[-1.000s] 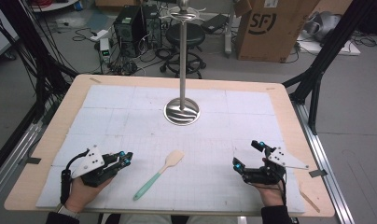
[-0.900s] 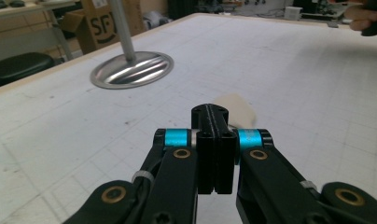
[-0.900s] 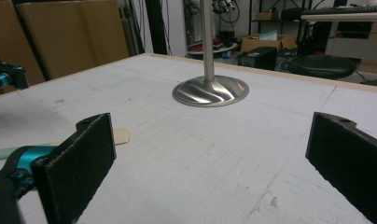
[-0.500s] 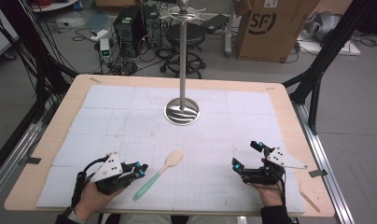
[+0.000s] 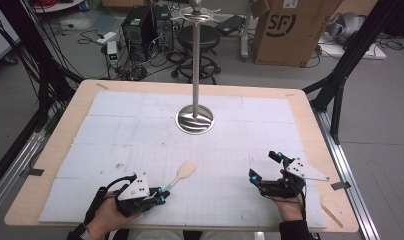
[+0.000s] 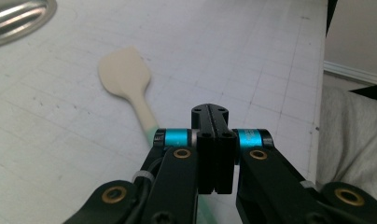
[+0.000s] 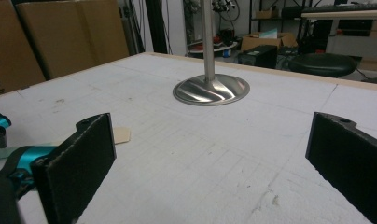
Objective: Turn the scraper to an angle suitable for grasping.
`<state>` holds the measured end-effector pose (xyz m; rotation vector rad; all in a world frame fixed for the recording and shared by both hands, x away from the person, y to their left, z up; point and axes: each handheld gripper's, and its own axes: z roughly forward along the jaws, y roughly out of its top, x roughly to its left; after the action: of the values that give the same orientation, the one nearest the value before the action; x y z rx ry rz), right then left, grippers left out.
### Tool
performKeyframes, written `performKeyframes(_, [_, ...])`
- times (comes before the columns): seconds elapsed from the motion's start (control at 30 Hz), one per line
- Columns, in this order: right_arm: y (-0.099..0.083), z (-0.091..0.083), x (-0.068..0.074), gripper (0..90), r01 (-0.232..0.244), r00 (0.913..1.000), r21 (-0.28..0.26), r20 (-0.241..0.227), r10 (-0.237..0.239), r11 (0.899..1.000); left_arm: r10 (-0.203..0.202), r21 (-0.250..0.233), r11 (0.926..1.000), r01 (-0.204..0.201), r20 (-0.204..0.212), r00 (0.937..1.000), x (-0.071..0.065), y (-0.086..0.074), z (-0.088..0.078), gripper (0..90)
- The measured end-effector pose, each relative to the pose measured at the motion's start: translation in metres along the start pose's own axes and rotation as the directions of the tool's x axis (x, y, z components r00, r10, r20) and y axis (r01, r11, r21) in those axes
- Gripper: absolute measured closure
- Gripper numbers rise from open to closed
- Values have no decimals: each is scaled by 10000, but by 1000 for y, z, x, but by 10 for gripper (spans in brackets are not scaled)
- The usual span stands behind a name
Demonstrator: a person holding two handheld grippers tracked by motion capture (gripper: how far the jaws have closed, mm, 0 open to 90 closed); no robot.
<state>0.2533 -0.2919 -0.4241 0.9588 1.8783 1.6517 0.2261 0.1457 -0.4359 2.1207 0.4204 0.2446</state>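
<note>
I saw the spatula lying flat on the white mat of the desk, its pale blade pointing toward the metal stand. My left tool was clenched right above the green handle, gripping nothing. My right tool stayed released, well apart.

The spatula's green handle runs hidden beneath the left gripper; contact unclear.

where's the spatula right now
In the high view the spatula lies flat on the white mat near the table's front edge, left of centre, its handle end at the left gripper.
</note>
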Motion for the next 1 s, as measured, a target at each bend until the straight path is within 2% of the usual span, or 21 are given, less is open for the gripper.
performKeyframes(0.1, [0,0,0,2,-2,10000,7,-17,2,10000,-54,242,9997,53,37,10000,0,0,3,899])
performKeyframes(0.3, [0,0,-1,2,-2,10000,-20,59,2,10000,34,391,9992,-38,95,9999,-2,0,5,899])
performKeyframes(0.33, [0,0,-1,2,-33,10000,-19,46,33,10000,-163,726,9973,144,260,9995,-2,-1,8,899])
performKeyframes(0.37, [0,0,-1,2,-52,10000,-14,55,52,10000,-163,726,9973,144,260,9995,-2,-1,8,899])
performKeyframes(0.4, [0,0,-1,2,-85,9999,-13,107,85,10000,-145,1145,9934,109,308,9994,-2,-1,10,899])
performKeyframes(0.6, [0,-1,-2,2,-103,9999,-63,137,104,9999,-277,1332,9908,234,305,9992,0,-2,12,899])
performKeyframes(0.63, [0,-1,-2,2,-121,9998,-37,143,122,9999,-548,1409,9888,486,402,9977,2,-2,11,899])
performKeyframes(0.77, [-1,-1,-2,2,-124,9995,25,280,123,9999,-560,1441,9881,531,163,9983,6,-4,8,899])
performKeyframes(0.83, [0,-2,-2,2,-71,9995,-14,292,72,10000,-588,1505,9868,603,-143,9982,10,-5,5,899])
performKeyframes(0.87, [0,-2,-3,2,-63,9995,-43,300,64,10000,-758,1534,9848,817,-438,9962,16,-6,2,899])
performKeyframes(0.9, [0,-2,-3,2,-77,9996,-28,279,78,10000,-758,1534,9848,817,-438,9962,16,-6,2,898])
performKeyframes(0.97, [-1,-1,-2,2,-121,9996,53,272,120,9999,-1109,1524,9811,1188,-593,9921,24,-8,-1,898])
performKeyframes(1.0, [-1,-1,-2,2,-63,9996,38,274,61,10000,-1223,1524,9789,1360,-962,9878,30,-10,-3,898])
